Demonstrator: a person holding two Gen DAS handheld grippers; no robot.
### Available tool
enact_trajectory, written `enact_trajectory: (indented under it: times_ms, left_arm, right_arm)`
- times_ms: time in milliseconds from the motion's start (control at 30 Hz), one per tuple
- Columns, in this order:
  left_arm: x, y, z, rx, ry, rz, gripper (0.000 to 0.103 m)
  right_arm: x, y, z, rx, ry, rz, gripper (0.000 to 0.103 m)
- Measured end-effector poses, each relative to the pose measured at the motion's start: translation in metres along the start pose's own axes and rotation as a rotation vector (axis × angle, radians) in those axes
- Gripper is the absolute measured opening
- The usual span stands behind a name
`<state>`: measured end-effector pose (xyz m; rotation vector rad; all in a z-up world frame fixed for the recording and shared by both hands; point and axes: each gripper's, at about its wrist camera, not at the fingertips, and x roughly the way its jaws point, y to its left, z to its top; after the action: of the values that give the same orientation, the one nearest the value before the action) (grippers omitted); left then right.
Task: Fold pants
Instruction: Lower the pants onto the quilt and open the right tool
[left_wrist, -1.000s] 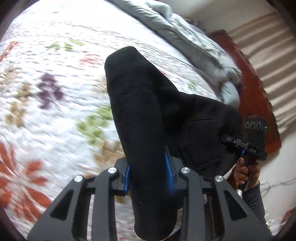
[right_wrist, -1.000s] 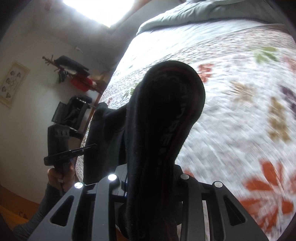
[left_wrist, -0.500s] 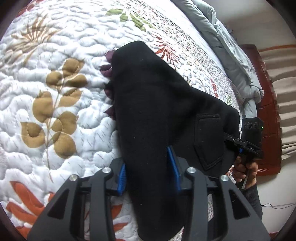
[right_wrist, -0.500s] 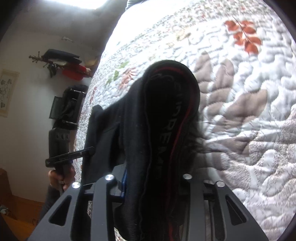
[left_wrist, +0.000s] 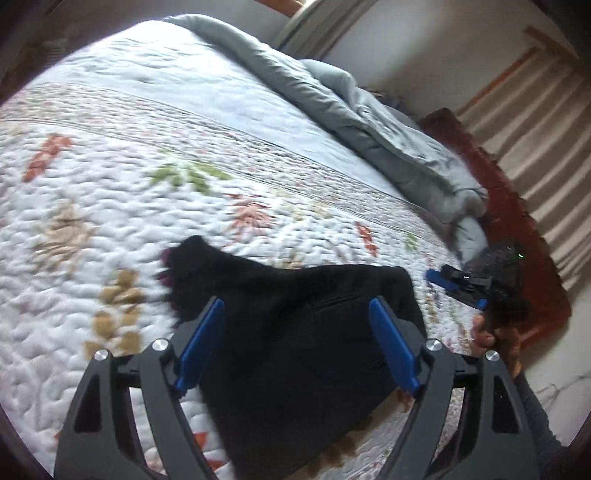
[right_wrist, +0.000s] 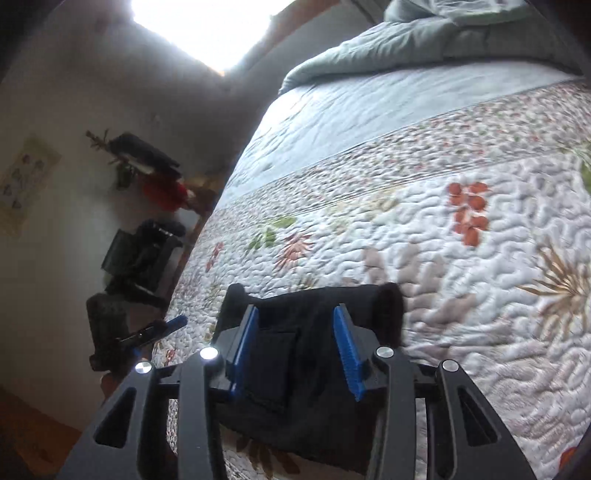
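The black pants (left_wrist: 295, 350) lie folded flat on the floral quilt (left_wrist: 110, 192), a back pocket facing up. My left gripper (left_wrist: 295, 314) is open above them, blue pads apart, holding nothing. In the right wrist view the pants (right_wrist: 295, 354) lie on the quilt (right_wrist: 443, 258) under my right gripper (right_wrist: 295, 321), which is open and empty. The right gripper also shows in the left wrist view (left_wrist: 458, 284), off the pants' right edge. The left gripper shows in the right wrist view (right_wrist: 162, 326), at the bed's left edge.
A grey duvet (left_wrist: 369, 122) is bunched along the far side of the bed. A red-brown wooden bed frame (left_wrist: 517, 229) runs on the right. A rack with dark and red items (right_wrist: 155, 184) stands by the wall on the left.
Both grippers opened and let go of the pants, which dropped flat onto the quilt. Both grippers have pulled back and up from the cloth.
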<state>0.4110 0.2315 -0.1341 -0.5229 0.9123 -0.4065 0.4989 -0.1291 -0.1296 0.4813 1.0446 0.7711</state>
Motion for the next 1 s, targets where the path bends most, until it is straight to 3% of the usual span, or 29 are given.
enact_trajectory:
  times_ms: [100,167,233,400,467,500,600,700,800,867,900,1000]
  left_arm:
    - [0.033,0.006,0.001,-0.041,0.044,-0.017,0.078]
    - [0.050,0.020,-0.003,-0.075,0.076,0.009,0.074]
    - [0.061,0.033,-0.011,-0.093,0.093,0.019,0.069]
    - [0.061,0.054,-0.011,-0.148,0.085,-0.029,0.062]
    - [0.049,0.047,-0.010,-0.149,0.061,-0.028,0.067]
    - [0.041,0.041,-0.010,-0.144,0.047,-0.021,0.072]
    - [0.006,0.018,-0.020,-0.067,-0.022,0.000,0.078]
    - [-0.020,-0.004,-0.048,0.002,-0.038,-0.016,0.079]
    - [-0.017,-0.008,-0.081,0.002,0.005,-0.052,0.080]
    - [-0.001,-0.001,-0.098,-0.015,0.045,-0.038,0.079]
    - [0.007,0.005,-0.104,-0.041,0.058,-0.038,0.079]
    - [0.010,0.011,-0.108,-0.080,0.043,-0.051,0.079]
  right_arm:
    - [0.035,-0.019,0.000,0.059,0.056,-0.017,0.039]
    - [0.047,-0.040,-0.003,0.094,0.071,-0.040,0.025]
    - [0.048,-0.081,-0.011,0.150,0.084,-0.040,0.000]
    - [0.043,-0.096,-0.020,0.158,0.084,-0.008,0.000]
    - [0.029,-0.081,-0.020,0.132,0.061,0.017,0.003]
    - [0.017,-0.068,-0.022,0.112,0.039,0.040,0.011]
    - [-0.017,-0.037,-0.039,0.051,0.011,0.113,0.013]
    - [-0.030,-0.022,-0.067,0.014,0.038,0.151,0.013]
    - [-0.016,-0.037,-0.090,0.037,0.086,0.105,0.013]
    - [-0.004,-0.061,-0.097,0.096,0.106,0.072,0.008]
    - [-0.001,-0.071,-0.098,0.118,0.105,0.063,0.000]
    - [-0.009,-0.073,-0.101,0.157,0.078,0.087,0.002]
